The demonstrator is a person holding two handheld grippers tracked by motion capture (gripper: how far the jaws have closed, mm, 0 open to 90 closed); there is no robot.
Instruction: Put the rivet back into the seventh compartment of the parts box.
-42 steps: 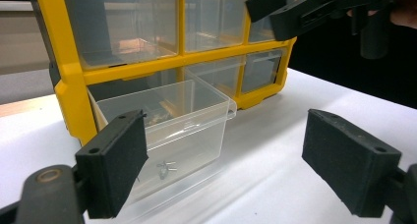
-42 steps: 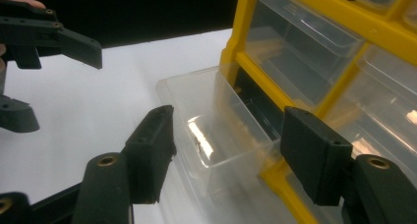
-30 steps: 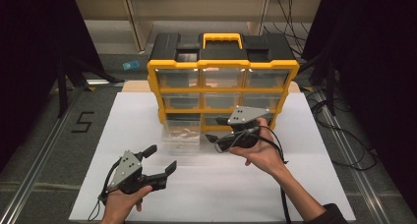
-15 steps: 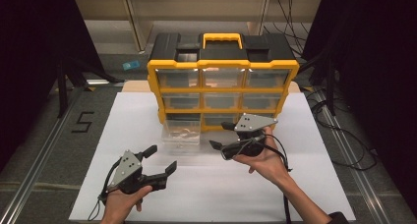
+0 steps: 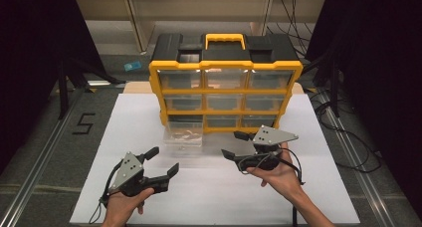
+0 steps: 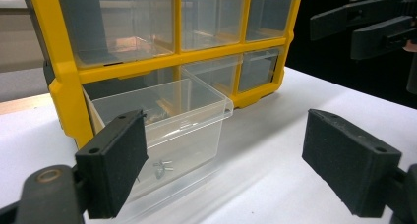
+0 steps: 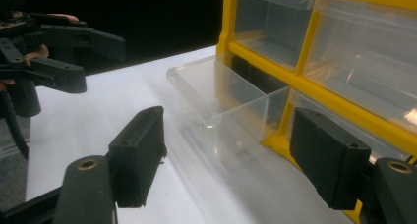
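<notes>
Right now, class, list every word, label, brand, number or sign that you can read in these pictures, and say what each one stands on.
"5": a dark numeral marked on the grey floor, left of the white table.
Blue card on the floor behind the table: any print is too small to read.
Yellow and black drawer cabinet, its clear drawer pulled out, and both grippers: no readable text.

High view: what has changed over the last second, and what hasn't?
The right gripper has drawn back from the yellow-framed drawer cabinet toward the person, its jaws opening wider with nothing between them. The left gripper, open, stayed put. The clear plastic drawer remains pulled out at bottom left.
</notes>
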